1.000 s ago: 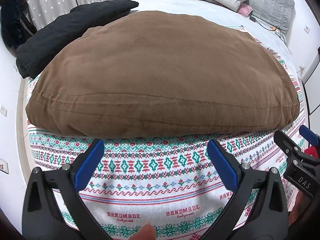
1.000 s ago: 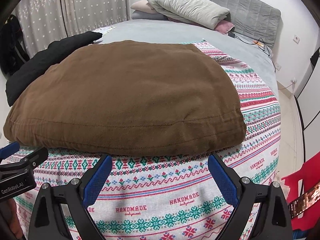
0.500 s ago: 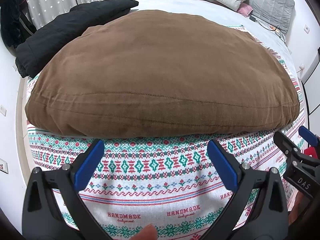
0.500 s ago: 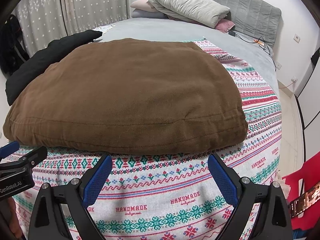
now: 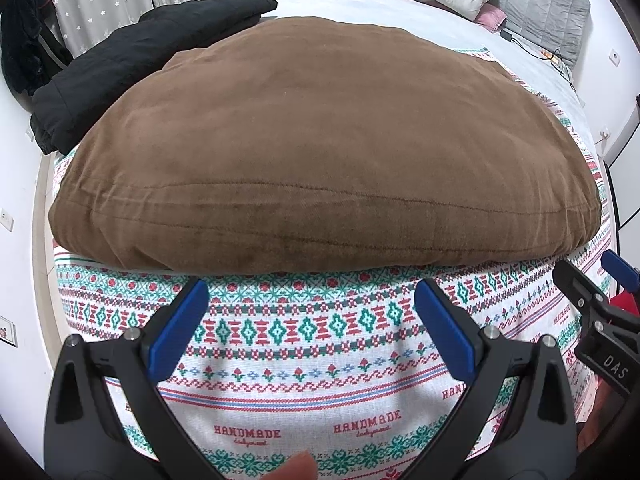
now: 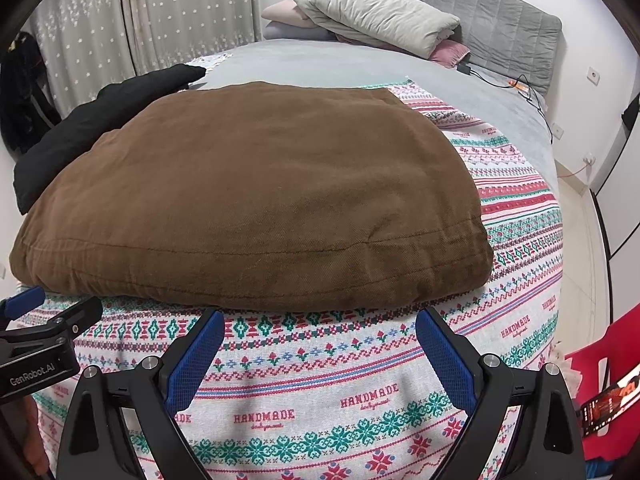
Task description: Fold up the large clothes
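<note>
A thick brown garment [image 5: 320,140] lies folded into a puffy rectangle on a patterned cloth [image 5: 304,344] over the bed; it also shows in the right wrist view [image 6: 256,192]. My left gripper [image 5: 312,312] is open and empty, hovering just short of the garment's near edge. My right gripper [image 6: 320,340] is open and empty, also just short of that edge, to the right of the left one. Each gripper shows at the edge of the other's view.
A black jacket [image 5: 132,64] lies at the garment's far left. Pillows [image 6: 376,12] and a grey headboard [image 6: 504,28] are at the bed's far end. A charger cable [image 6: 520,88] lies on the grey sheet. A red object [image 6: 600,360] sits beyond the bed's right edge.
Both grippers have drifted very slightly toward the brown garment. Neither has opened, shut or touched anything.
</note>
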### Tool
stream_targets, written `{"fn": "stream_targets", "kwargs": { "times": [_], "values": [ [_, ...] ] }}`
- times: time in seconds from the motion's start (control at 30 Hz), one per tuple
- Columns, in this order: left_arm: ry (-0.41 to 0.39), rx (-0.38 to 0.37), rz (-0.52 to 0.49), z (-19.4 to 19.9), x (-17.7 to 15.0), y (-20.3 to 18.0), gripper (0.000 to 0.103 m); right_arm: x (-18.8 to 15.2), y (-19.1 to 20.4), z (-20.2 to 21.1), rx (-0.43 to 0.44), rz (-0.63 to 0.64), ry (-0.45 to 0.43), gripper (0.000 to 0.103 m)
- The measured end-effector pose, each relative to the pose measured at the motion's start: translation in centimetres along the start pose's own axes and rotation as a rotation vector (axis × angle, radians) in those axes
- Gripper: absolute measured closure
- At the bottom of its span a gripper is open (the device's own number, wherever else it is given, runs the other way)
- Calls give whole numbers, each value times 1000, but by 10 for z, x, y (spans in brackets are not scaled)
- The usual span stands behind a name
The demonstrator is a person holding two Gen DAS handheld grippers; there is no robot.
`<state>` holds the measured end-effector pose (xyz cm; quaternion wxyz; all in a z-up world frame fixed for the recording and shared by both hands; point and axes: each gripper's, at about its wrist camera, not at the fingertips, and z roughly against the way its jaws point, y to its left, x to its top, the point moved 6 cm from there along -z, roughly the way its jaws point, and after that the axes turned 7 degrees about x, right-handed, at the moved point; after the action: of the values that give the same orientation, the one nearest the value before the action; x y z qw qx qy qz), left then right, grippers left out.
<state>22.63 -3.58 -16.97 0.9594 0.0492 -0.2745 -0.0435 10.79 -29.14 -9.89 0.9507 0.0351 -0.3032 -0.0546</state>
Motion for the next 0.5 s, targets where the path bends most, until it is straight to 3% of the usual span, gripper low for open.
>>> {"fn": "stream_targets", "kwargs": {
  "times": [0.5],
  "values": [
    [1,1,-1,0,0,0,1,0,2,-1,1,-1,5,6]
  ]
}}
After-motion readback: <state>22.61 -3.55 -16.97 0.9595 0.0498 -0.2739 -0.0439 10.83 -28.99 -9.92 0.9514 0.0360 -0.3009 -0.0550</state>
